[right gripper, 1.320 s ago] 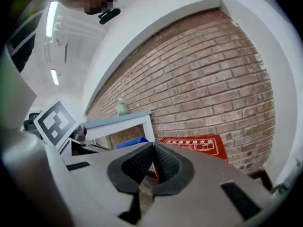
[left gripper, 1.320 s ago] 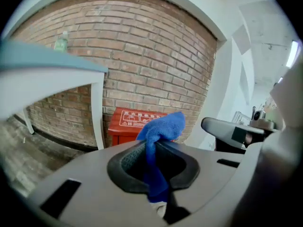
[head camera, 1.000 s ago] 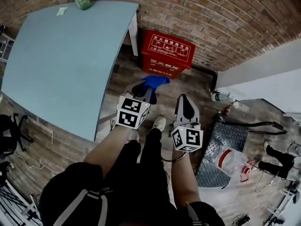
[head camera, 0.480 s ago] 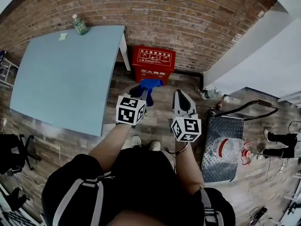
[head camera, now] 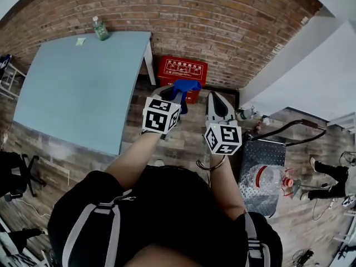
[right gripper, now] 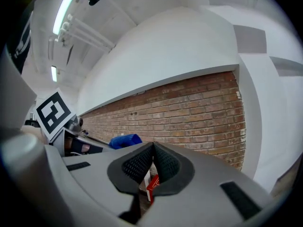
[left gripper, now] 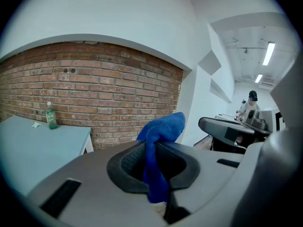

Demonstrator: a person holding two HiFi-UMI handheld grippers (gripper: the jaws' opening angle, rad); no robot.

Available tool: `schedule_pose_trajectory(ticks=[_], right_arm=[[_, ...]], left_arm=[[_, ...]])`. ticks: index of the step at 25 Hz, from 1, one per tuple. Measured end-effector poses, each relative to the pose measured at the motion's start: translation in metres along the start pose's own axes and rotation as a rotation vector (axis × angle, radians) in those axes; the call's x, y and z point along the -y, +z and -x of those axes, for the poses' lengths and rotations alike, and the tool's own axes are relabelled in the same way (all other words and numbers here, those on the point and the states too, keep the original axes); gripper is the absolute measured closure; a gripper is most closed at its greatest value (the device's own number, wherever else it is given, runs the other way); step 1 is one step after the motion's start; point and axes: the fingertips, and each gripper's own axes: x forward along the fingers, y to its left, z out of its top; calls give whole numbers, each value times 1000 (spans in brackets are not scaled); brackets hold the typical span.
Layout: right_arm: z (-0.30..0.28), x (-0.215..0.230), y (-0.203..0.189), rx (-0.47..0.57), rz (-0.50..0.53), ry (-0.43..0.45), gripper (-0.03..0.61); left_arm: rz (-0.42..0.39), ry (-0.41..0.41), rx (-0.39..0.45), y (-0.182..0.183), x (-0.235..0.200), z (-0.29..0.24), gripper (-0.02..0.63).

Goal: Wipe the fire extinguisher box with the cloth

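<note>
The red fire extinguisher box [head camera: 182,70] stands on the floor against the brick wall, beside the table leg. My left gripper [head camera: 177,95] is shut on a blue cloth [head camera: 186,86], which hangs just in front of the box in the head view. In the left gripper view the cloth [left gripper: 160,131] sticks up from between the jaws of the left gripper [left gripper: 154,150]. My right gripper [head camera: 217,100] hovers to the right of it, shut and holding nothing. In the right gripper view the right gripper [right gripper: 152,146] has its pads meeting, with a slice of the box [right gripper: 152,186] and the cloth [right gripper: 124,140] beyond.
A pale blue table [head camera: 78,88] with a green bottle [head camera: 100,29] fills the left. A metal tread plate [head camera: 266,159], a water jug [head camera: 268,180] and a black hose [head camera: 292,128] lie at right, near a person's legs [head camera: 328,183]. A white wall corner [head camera: 300,77] juts out at right.
Both grippers have risen and moved forward, so the cloth now overlaps the box's front in the head view. The head camera has tilted up and pulled back.
</note>
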Motion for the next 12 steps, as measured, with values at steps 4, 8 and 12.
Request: schedule_pose_trajectory(ticks=[4, 8, 12], right_arm=[[-5, -12, 15, 31, 5, 32, 561], [-7, -19, 20, 34, 30, 51, 561], [-7, -20, 23, 34, 11, 60, 561]], left_arm=[[-1, 0, 13, 6, 0, 5, 572], [4, 1, 37, 15, 1, 8, 572], [7, -4, 54, 24, 5, 11, 572]])
